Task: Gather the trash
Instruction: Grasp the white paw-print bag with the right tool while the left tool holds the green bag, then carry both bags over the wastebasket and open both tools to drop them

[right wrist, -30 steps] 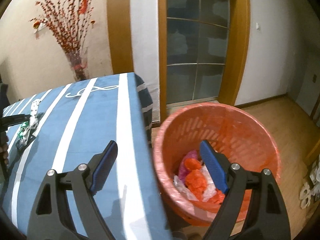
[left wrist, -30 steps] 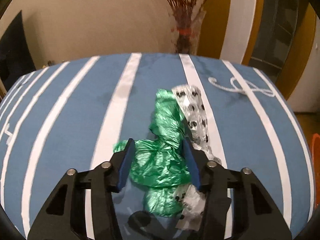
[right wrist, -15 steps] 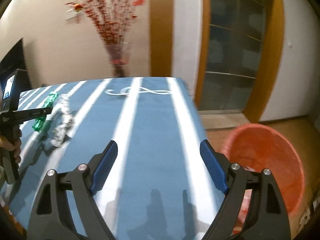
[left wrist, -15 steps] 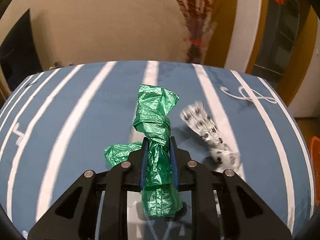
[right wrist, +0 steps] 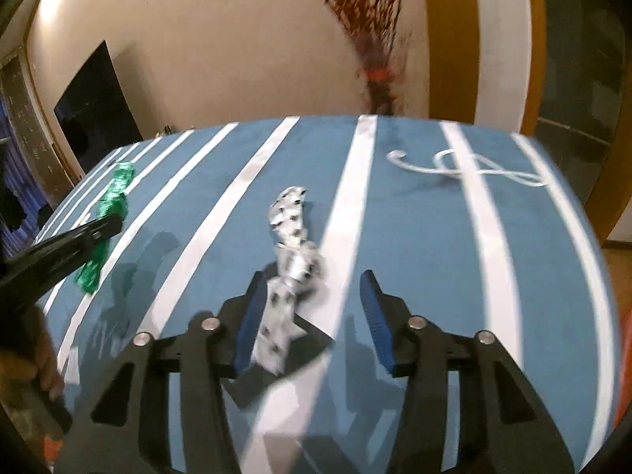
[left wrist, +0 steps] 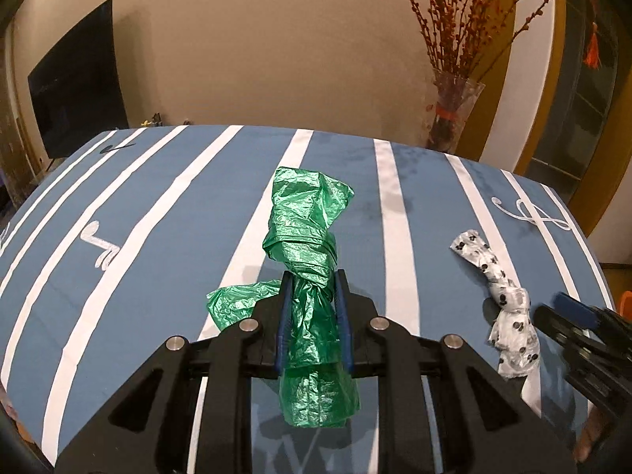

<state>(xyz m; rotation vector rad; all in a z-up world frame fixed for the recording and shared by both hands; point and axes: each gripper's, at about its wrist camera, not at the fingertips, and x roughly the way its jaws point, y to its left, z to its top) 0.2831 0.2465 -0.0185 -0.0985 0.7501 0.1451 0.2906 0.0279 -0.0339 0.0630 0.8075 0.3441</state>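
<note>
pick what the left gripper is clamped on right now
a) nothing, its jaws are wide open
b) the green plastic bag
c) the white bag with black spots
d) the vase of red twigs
b: in the left wrist view the left gripper has its blue pads pressed against the knotted green plastic bag, while the white spotted bag lies apart on the striped cloth.

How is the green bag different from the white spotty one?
The green plastic bag is plain green; the white plastic bag has black spots. The green bag is pinched tight in the left gripper; the white bag lies on the tablecloth between the right gripper fingers, which are closing but not yet pressing it. The green bag looks bulkier. Both are twisted, crumpled plastic.
</note>
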